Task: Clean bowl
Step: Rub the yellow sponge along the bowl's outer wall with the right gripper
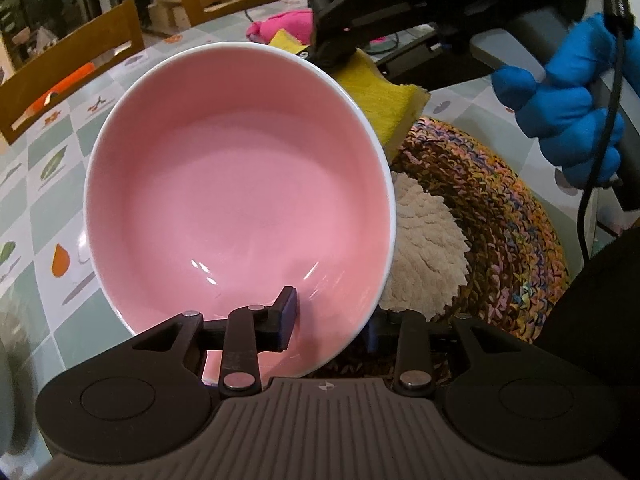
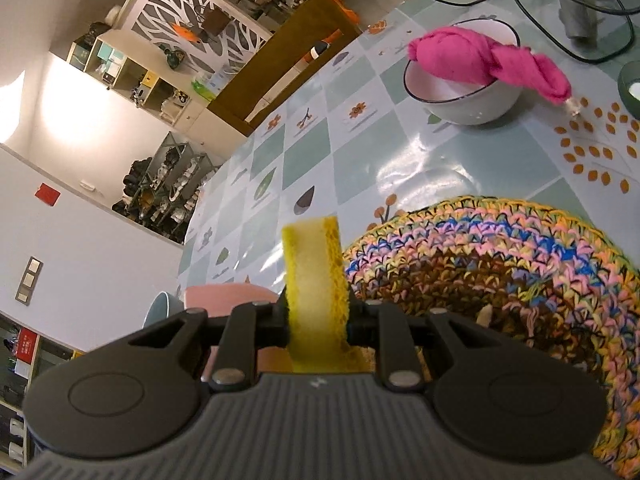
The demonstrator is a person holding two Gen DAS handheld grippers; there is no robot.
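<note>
A pink bowl [image 1: 240, 184] with a white outside fills the left wrist view, tilted toward the camera. My left gripper [image 1: 332, 320] is shut on its near rim, with one finger [image 1: 286, 312] inside the bowl and the other hidden behind the wall. The inside of the bowl looks smooth and glossy. My right gripper [image 1: 332, 50] hangs just past the bowl's far rim, shut on a yellow sponge [image 1: 376, 92], and a blue-gloved hand [image 1: 560, 108] holds it. In the right wrist view the sponge [image 2: 316, 280] stands upright, pinched in the right gripper [image 2: 318, 316]. The pink bowl [image 2: 228, 298] shows low on the left.
A multicoloured woven basket [image 2: 500, 260] lies on the table beside the bowl, with a cream fluffy cloth [image 1: 424, 240] in it. A white bowl [image 2: 460, 108] with a magenta cloth [image 2: 480, 60] stands farther back. Cables and wooden chairs [image 1: 68, 76] line the table's far side.
</note>
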